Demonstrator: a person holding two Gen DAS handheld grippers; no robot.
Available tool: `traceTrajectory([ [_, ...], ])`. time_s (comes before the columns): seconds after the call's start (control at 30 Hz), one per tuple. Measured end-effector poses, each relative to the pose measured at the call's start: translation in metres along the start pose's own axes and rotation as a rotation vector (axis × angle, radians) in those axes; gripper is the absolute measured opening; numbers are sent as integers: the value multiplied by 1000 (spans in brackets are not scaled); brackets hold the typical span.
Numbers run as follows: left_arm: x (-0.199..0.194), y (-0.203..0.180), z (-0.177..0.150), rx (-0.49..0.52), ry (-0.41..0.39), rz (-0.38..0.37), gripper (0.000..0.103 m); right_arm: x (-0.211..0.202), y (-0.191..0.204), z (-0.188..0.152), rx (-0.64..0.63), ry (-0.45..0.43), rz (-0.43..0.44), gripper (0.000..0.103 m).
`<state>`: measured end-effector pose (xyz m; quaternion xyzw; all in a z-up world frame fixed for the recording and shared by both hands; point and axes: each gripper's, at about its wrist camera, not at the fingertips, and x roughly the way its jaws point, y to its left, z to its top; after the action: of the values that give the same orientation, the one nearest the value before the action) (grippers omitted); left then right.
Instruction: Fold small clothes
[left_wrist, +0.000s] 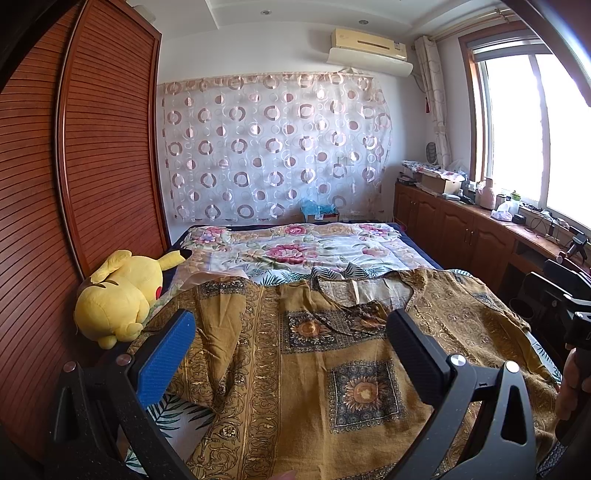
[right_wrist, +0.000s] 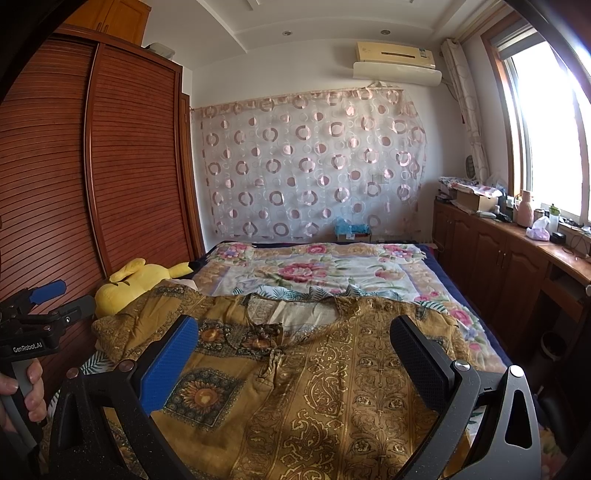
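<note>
Both my wrist cameras sit low and close over the near end of the bed (left_wrist: 332, 251), facing its far end. The left view looks from further left. Both share the mustard shirt (right_wrist: 332, 369) and the plush toy (left_wrist: 122, 295).

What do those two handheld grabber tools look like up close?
Each is a black, speckled plastic frame that forks into two arms with triangular cut-outs and silver pivot bolts. On both the left gripper and the right gripper, one finger wears a textured blue pad and the other a textured black pad. The left one carries white "GenRobot.AI" lettering above a grey handle. No cables or sleeves show.
</note>
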<state>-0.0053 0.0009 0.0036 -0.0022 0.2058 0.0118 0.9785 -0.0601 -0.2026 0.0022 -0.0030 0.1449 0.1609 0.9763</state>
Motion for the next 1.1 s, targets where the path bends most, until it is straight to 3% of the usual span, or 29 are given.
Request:
traceTrajectory([
  [0.33,-3,12,6,-7,23,-3,103,7,0,-3,-7,22,8,103],
  [0.57,21,45,-8,-6,98,8,103,21,4,-6,-20,67,37,103],
  [1.1,59,118,-40,-55,181,8,100,50,18,1,-89,143,144,103],
])
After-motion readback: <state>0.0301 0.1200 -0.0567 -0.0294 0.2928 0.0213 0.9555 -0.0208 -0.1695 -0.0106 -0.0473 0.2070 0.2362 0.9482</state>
